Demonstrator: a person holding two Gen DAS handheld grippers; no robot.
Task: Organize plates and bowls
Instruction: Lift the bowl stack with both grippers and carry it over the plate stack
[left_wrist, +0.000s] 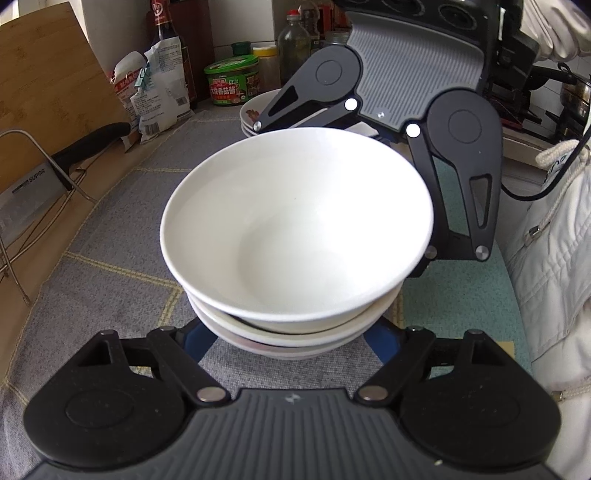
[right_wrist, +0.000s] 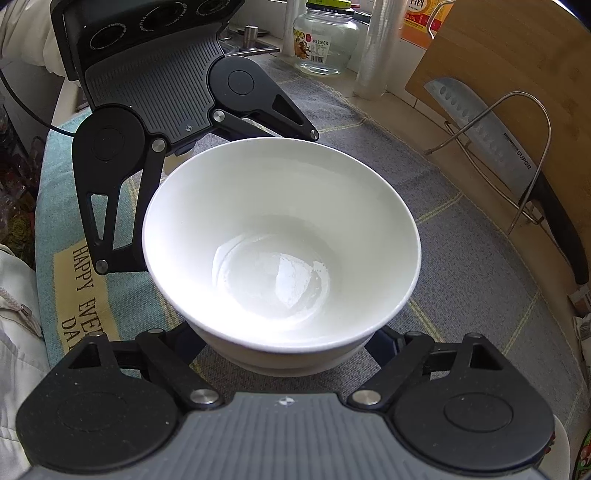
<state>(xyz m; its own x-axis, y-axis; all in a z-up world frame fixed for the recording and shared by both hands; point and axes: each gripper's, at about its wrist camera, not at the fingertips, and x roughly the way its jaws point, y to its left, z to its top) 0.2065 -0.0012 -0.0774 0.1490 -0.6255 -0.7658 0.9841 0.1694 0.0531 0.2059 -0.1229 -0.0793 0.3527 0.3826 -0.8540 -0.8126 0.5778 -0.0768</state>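
Where bowls (left_wrist: 295, 229) stack, grey checked cloth (left_wrist: 122, 236), kitchen counter (left_wrist: 33, 295)

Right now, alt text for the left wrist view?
A stack of white bowls sits on a grey checked cloth, flanked by the left tool near and the right tool opposite. Stacked plates, bottles and a leaning cutting board stand behind.

White bowls (left_wrist: 295, 236) stacked on cloth (left_wrist: 110, 295)
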